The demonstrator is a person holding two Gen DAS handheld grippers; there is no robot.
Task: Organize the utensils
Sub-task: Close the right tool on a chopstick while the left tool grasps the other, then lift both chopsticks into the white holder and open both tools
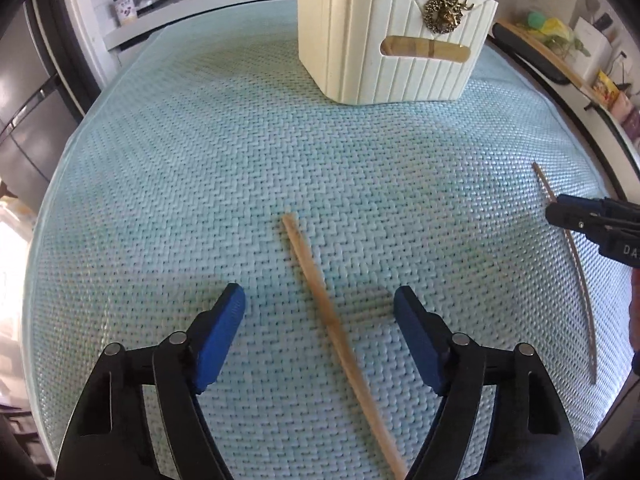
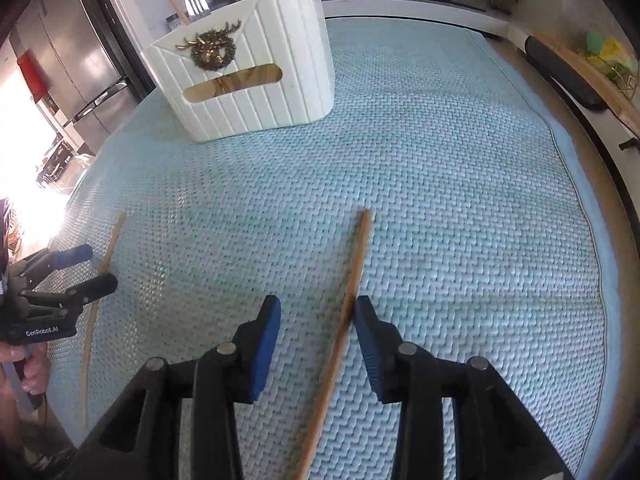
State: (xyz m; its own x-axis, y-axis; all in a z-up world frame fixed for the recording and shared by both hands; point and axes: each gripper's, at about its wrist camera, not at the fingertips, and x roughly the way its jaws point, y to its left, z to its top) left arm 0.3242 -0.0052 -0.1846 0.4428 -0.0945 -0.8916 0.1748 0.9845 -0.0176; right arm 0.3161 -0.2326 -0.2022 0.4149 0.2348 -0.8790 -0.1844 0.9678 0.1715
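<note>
**Two chopsticks on the mat, both tongs apart**

Left wrist view: the left tongs (image 1: 319, 302) point down at a pale blue woven mat (image 1: 200, 160) that covers the bench. Their blue pads (image 1: 224, 332) stand wide apart, and a light chopstick (image 1: 332, 320) lies flat on the mat between them, touching neither pad. At the far end of the mat stands a cream ribbed utensil holder (image 1: 380, 40) bearing a brass deer-head ornament (image 1: 444, 12) above a slot. At the right edge the right tongs (image 1: 576, 220) reach over a darker chopstick (image 1: 580, 280).

Right wrist view: the right tongs (image 2: 316, 312) are partly open. The darker chopstick (image 2: 348, 304) runs between the pads and lies against the right pad (image 2: 372, 344), with a clear gap to the left one, so nothing is clamped. The holder (image 2: 260, 80) stands far left on the mat (image 2: 460, 200), with a fork (image 2: 195, 2) and other utensils sticking up from it. At the left edge a hand (image 2: 28, 368) holds the left tongs (image 2: 98, 270), whose fingers straddle the light chopstick (image 2: 104, 258).
</note>
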